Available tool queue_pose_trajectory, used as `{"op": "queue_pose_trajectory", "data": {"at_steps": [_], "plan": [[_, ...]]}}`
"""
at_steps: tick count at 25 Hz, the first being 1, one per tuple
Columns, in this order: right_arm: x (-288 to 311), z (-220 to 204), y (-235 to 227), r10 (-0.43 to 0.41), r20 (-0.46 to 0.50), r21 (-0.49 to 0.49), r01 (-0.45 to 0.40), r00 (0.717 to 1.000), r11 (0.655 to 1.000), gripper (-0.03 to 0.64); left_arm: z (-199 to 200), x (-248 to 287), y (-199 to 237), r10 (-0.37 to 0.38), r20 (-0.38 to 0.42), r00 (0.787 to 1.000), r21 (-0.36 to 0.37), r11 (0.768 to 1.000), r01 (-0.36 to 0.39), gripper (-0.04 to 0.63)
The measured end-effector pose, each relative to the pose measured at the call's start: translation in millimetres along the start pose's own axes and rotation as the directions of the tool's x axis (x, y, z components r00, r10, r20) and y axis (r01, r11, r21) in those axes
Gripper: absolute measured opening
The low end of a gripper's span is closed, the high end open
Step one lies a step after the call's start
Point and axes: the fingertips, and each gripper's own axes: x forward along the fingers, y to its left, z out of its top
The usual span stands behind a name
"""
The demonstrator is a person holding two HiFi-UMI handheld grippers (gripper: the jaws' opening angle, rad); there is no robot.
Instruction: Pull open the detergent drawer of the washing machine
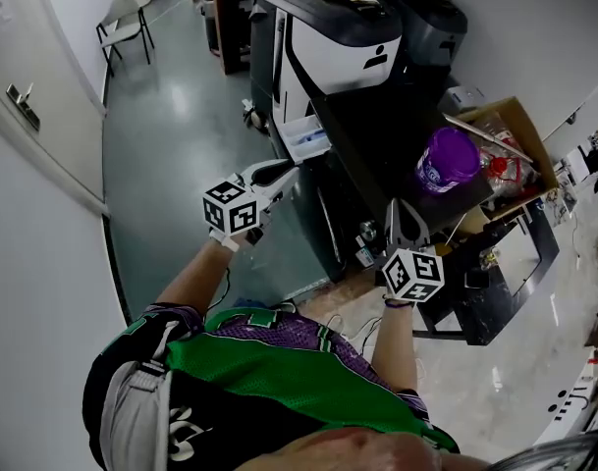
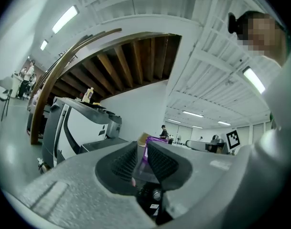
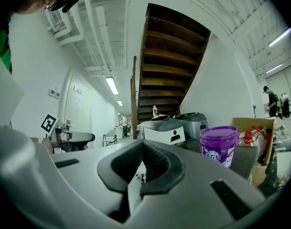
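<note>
White and pale blue against the dark washing machine [image 1: 377, 135], the detergent drawer [image 1: 306, 138] stands pulled out of the machine's front, just above the centre of the head view. Nothing touches it. The left gripper [image 1: 279, 177] hangs below and to the left of the drawer, close to it but apart from it, over the grey-green floor [image 1: 171, 135]. In the left gripper view [image 2: 142, 149] its jaws stand a narrow slit apart with nothing between them; only far-off things show through the gap. The right gripper [image 1: 405, 219] is lower and further right, in front of the machine, and touches nothing. In the right gripper view [image 3: 141, 144] its jaws meet at the tips and hold nothing. A purple tub [image 1: 448, 158] stands on the machine's top at the right, next to an open cardboard box [image 1: 519, 126]. A white and grey appliance [image 1: 338, 42] stands beyond the washing machine, at the top of the frame, and a folding chair [image 1: 122, 23] sits in the upper left.
</note>
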Motion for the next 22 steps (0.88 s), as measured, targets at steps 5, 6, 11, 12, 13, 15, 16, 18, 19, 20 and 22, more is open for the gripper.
{"op": "queue_pose_trajectory", "data": {"at_steps": [5, 6, 11, 12, 13, 15, 16, 18, 19, 20, 22], "plan": [[-9, 16, -1, -0.01, 0.031, -0.008, 0.01, 0.999, 1.0, -0.002, 27, -1, -23, 0.0, 0.049, 0.999, 0.076, 0.997, -0.004, 0.03], [-9, 19, -1, -0.012, 0.037, -0.009, 0.012, 0.999, 1.0, -0.002, 32, -2, -25, 0.007, 0.06, 0.998, 0.09, 0.996, -0.012, 0.025], [-10, 33, 0, -0.021, 0.061, -0.016, 0.022, 0.998, 1.0, -0.002, 51, -8, -29, 0.055, 0.094, 0.994, 0.156, 0.985, -0.069, 0.017], [-10, 35, 1, -0.02, 0.064, -0.018, 0.021, 0.998, 1.0, -0.002, 53, -9, -29, 0.063, 0.099, 0.993, 0.165, 0.983, -0.079, 0.017], [-10, 37, 1, -0.019, 0.066, -0.02, 0.02, 0.998, 1.0, -0.002, 55, -10, -29, 0.07, 0.104, 0.992, 0.168, 0.982, -0.087, 0.016], [-8, 40, 3, -0.017, 0.069, -0.023, 0.019, 0.997, 1.0, -0.002, 58, -13, -27, 0.082, 0.111, 0.99, 0.163, 0.982, -0.1, 0.015], [-7, 41, 4, -0.018, 0.071, -0.026, 0.02, 0.997, 0.999, -0.002, 59, -14, -26, 0.088, 0.114, 0.99, 0.159, 0.982, -0.105, 0.015], [-6, 44, 4, -0.023, 0.078, -0.032, 0.026, 0.997, 0.999, -0.002, 60, -16, -22, 0.101, 0.12, 0.988, 0.149, 0.982, -0.119, 0.015], [-5, 45, 4, -0.027, 0.082, -0.035, 0.03, 0.996, 0.999, -0.002, 60, -16, -20, 0.11, 0.124, 0.986, 0.145, 0.981, -0.127, 0.015], [-4, 45, 4, -0.03, 0.085, -0.037, 0.033, 0.996, 0.999, -0.002, 61, -17, -18, 0.119, 0.127, 0.985, 0.143, 0.98, -0.137, 0.015], [-1, 46, 3, -0.037, 0.088, -0.037, 0.041, 0.995, 0.998, -0.002, 62, -20, -13, 0.139, 0.13, 0.982, 0.145, 0.977, -0.157, 0.015]]}}
